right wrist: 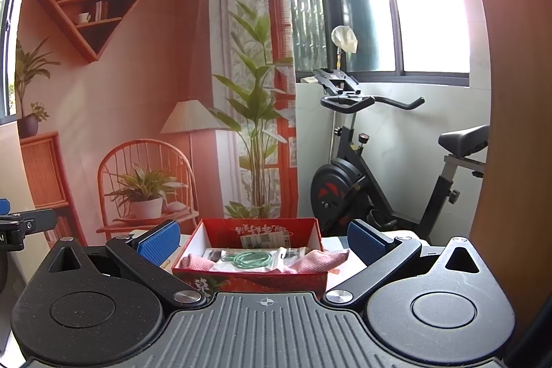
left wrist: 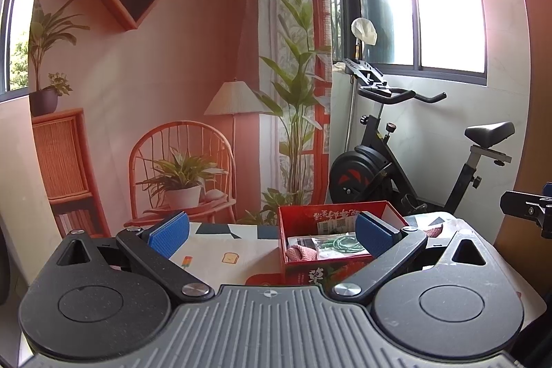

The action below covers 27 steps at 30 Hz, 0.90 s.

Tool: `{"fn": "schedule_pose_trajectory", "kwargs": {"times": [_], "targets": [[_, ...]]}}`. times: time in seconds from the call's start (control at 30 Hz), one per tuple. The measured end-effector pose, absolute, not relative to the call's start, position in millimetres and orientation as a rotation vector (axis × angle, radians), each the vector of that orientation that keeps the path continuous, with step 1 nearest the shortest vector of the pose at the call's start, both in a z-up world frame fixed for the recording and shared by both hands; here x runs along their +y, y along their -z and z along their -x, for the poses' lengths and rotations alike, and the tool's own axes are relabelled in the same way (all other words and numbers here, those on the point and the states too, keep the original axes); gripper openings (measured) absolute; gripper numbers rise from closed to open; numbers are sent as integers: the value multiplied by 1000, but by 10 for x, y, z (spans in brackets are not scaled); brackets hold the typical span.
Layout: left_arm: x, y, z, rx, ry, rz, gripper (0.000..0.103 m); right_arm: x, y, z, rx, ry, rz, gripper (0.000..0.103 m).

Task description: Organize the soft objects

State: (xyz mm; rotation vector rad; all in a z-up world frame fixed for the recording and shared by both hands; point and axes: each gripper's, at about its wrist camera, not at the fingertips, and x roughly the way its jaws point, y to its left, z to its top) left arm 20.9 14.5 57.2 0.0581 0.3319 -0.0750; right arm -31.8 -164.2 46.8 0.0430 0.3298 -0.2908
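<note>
A red cardboard box (left wrist: 310, 216) (right wrist: 255, 278) stands on the patterned tablecloth (left wrist: 214, 250). Inside lie pink knitted cloths (right wrist: 310, 262) (left wrist: 300, 254), a clear packet with green coiled bands (right wrist: 250, 259) (left wrist: 345, 244) and some printed packets. My left gripper (left wrist: 272, 231) is open, raised in front of the box, its right pad overlapping the box's right side. My right gripper (right wrist: 264, 240) is open too, its blue pads either side of the box, held above it. Neither holds anything.
Another pink cloth piece (left wrist: 433, 231) lies on the table right of the box. The right gripper's body (left wrist: 531, 209) shows at the left view's right edge. Behind hang a printed room backdrop (left wrist: 155, 75) and an exercise bike (right wrist: 379, 178) by the window.
</note>
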Motion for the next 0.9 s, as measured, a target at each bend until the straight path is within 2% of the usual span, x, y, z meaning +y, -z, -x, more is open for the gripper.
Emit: {"fn": "schedule_pose_trajectory", "kwargs": {"times": [0.9], "targets": [[162,-565,-222,332,78,-51,103,-1660,-453,299,333,290,-42,103]]}}
